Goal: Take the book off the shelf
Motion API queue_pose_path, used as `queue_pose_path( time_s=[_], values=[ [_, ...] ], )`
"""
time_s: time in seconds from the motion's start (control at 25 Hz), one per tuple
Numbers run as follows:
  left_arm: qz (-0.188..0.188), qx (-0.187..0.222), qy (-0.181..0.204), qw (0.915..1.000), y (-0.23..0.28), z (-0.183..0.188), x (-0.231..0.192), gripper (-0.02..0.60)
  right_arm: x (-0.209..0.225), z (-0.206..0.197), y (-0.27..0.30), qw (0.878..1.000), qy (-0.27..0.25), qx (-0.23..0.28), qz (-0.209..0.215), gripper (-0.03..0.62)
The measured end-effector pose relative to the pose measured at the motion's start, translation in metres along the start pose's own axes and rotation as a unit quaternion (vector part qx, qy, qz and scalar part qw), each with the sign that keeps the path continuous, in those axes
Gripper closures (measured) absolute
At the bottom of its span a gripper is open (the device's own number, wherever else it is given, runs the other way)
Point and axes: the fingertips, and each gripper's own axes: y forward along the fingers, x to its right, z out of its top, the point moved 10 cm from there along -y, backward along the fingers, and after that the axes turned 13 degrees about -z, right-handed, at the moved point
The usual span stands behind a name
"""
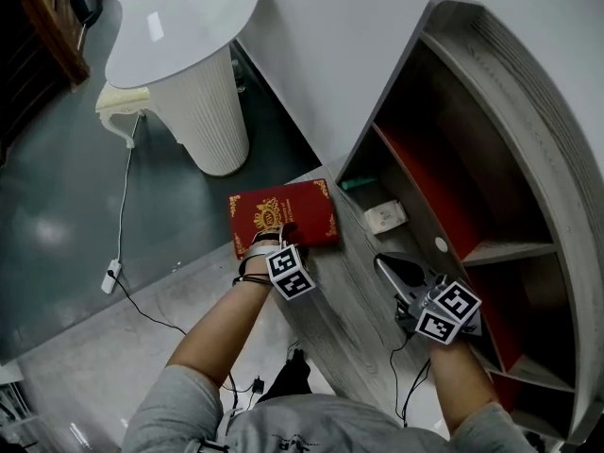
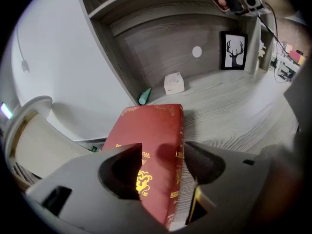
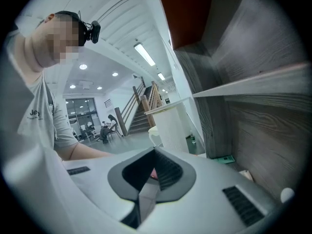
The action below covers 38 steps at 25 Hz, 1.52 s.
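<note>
Left gripper [image 2: 163, 151] clamps its jaws on the red gold-crested hardcover book [image 2: 151, 126], lettering unreadable, cover up, long axis crosswise to them; right gripper [image 3: 152, 177] has its jaws closed together

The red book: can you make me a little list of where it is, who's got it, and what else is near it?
Book: red book, gold print on the cover
Held by: left gripper, fingers closed on it, one on each side
Place: at the outer edge of the grey wooden ledge, not inside the shelf
Right gripper: fingers shut, nothing in them
Also on the ledge: small white box, small green thing, framed deer picture
</note>
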Motion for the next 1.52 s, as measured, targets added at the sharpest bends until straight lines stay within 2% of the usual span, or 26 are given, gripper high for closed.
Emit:
queue_pose_path(
  time_s=[0.12, 0.32, 0.56, 0.72, 0.84, 1.04, 1.2, 1.32, 1.52],
  values=[
    [-0.003, 0.058, -0.020, 0.9981, -0.022, 0.010, 0.001, 0.322, -0.004, 0.003, -0.006, 1.000, -0.004, 0.004, -0.006, 0.585],
    [-0.010, 0.141, -0.034, 0.9894, -0.064, 0.026, 0.012, 0.376, -0.014, 0.012, -0.021, 1.000, -0.011, 0.015, -0.012, 0.585],
    [-0.036, 0.235, -0.046, 0.9704, -0.114, 0.040, 0.041, 0.437, -0.031, 0.019, -0.057, 0.999, -0.020, 0.034, -0.024, 0.585],
    [-0.045, 0.291, -0.038, 0.9548, -0.144, 0.061, 0.075, 0.484, -0.038, 0.021, -0.098, 0.998, -0.020, 0.052, -0.036, 0.585],
    [-0.063, 0.333, -0.023, 0.9404, -0.164, 0.089, 0.106, 0.519, -0.041, 0.018, -0.140, 0.996, -0.016, 0.068, -0.054, 0.585],
    [-0.105, 0.403, -0.008, 0.9091, -0.193, 0.140, 0.177, 0.572, -0.047, 0.006, -0.224, 0.992, -0.009, 0.091, -0.082, 0.585],
    [-0.153, 0.442, 0.023, 0.8837, -0.211, 0.187, 0.245, 0.571, -0.054, -0.014, -0.302, 0.987, 0.002, 0.106, -0.120, 0.585],
    [-0.197, 0.462, 0.020, 0.8643, -0.217, 0.218, 0.301, 0.571, -0.058, -0.034, -0.365, 0.982, 0.015, 0.119, -0.143, 0.585],
    [-0.257, 0.484, 0.001, 0.8366, -0.224, 0.256, 0.379, 0.571, -0.066, -0.068, -0.460, 0.975, 0.029, 0.128, -0.178, 0.585]
  ],
)
